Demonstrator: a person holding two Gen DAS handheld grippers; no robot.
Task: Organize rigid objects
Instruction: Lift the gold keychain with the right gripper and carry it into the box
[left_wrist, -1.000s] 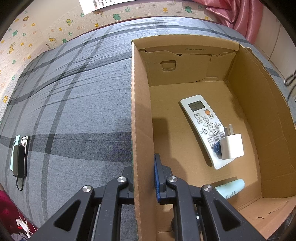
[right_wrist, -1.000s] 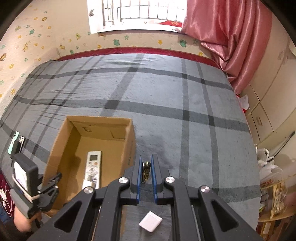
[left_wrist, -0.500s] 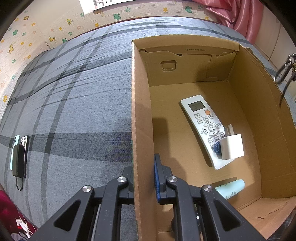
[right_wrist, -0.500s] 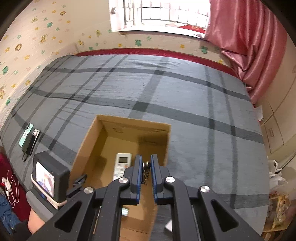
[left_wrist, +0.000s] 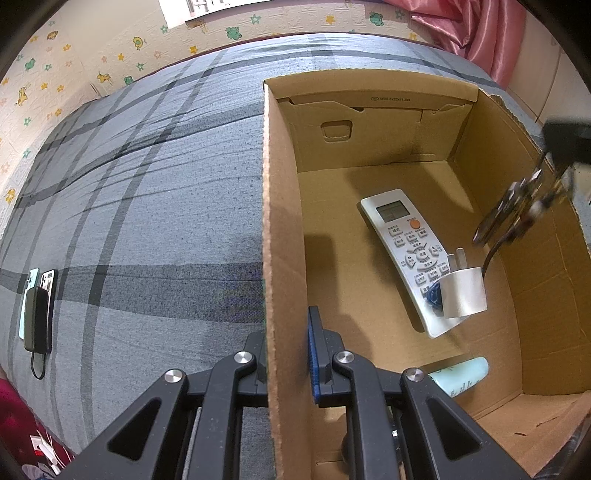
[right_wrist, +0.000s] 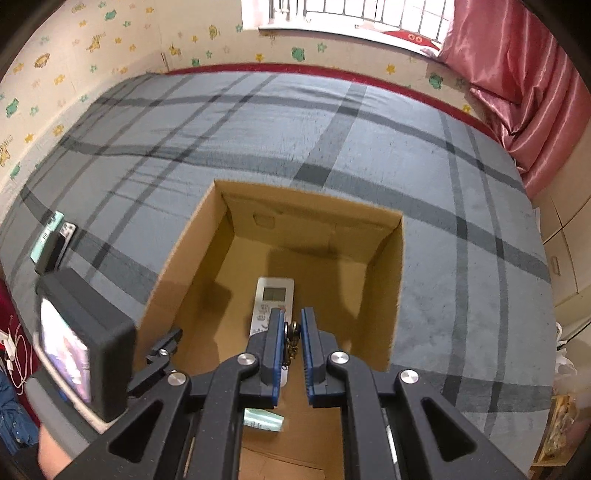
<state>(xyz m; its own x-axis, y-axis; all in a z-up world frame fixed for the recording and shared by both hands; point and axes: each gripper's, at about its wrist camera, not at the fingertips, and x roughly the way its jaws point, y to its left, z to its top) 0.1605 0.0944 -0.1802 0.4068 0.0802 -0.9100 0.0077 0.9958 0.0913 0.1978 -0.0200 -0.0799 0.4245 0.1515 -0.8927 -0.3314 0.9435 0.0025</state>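
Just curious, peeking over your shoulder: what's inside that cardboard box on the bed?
In the cardboard box: a white remote, a white plug adapter resting on it, and a mint tube. The left gripper hides the near corner.

Remote (left_wrist: 408, 251), charger (left_wrist: 463, 291) atop it, tube (left_wrist: 460, 376) nearer, all inside box (left_wrist: 284, 206).
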